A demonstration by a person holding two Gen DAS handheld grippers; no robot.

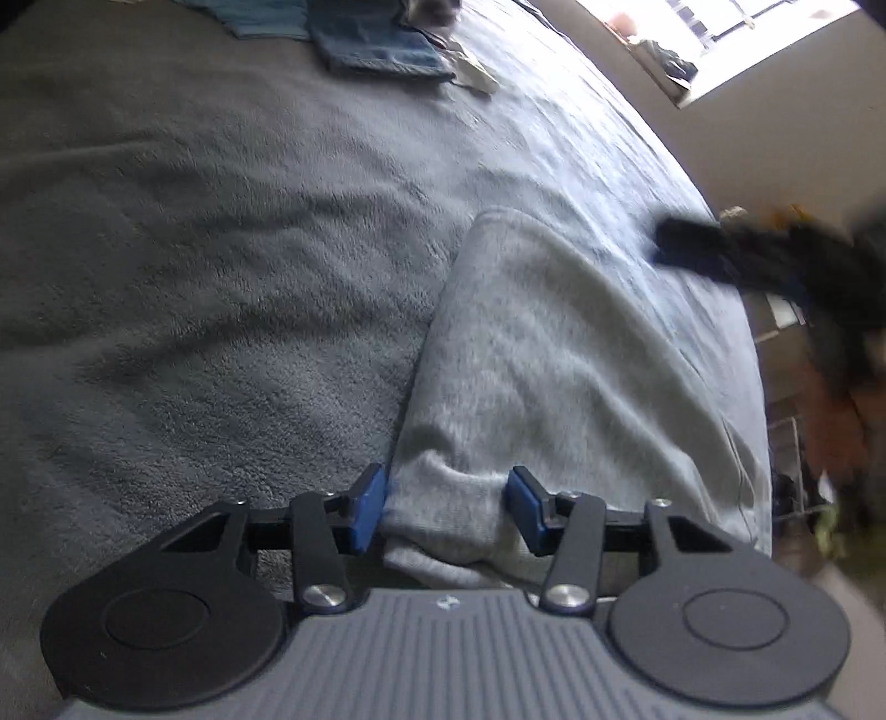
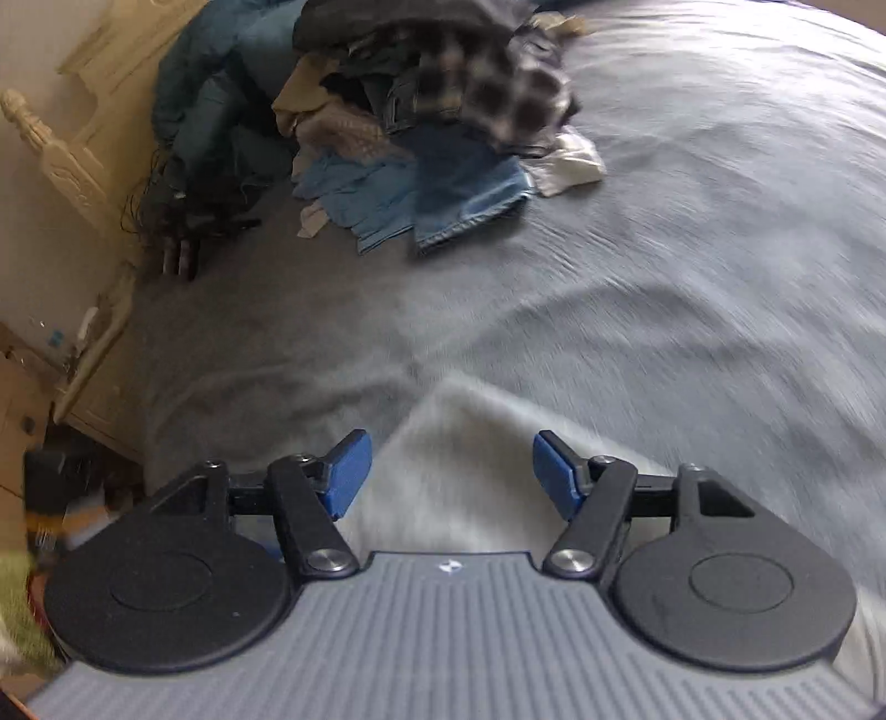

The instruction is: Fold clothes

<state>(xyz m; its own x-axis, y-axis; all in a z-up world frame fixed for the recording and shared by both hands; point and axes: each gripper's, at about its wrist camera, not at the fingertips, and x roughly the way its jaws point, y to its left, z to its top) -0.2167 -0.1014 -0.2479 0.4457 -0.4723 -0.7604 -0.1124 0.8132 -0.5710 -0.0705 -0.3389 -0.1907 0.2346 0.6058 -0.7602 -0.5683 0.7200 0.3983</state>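
A folded light grey fleece garment (image 1: 554, 360) lies on the bed's grey blanket (image 1: 194, 249). My left gripper (image 1: 446, 509) is open, its blue pads on either side of the garment's near bunched end. In the right wrist view the same pale garment (image 2: 459, 459) lies blurred under my right gripper (image 2: 451, 471), which is open above it. The right gripper also shows, dark and blurred, at the right edge of the left wrist view (image 1: 720, 249), over the bed's far side.
A pile of unfolded clothes (image 2: 432, 111), with denim, plaid and beige pieces, lies at the far end of the bed. A carved cream headboard (image 2: 61, 160) and dark cables (image 2: 177, 221) are on the left. A bright window (image 1: 720, 33) is beyond the bed.
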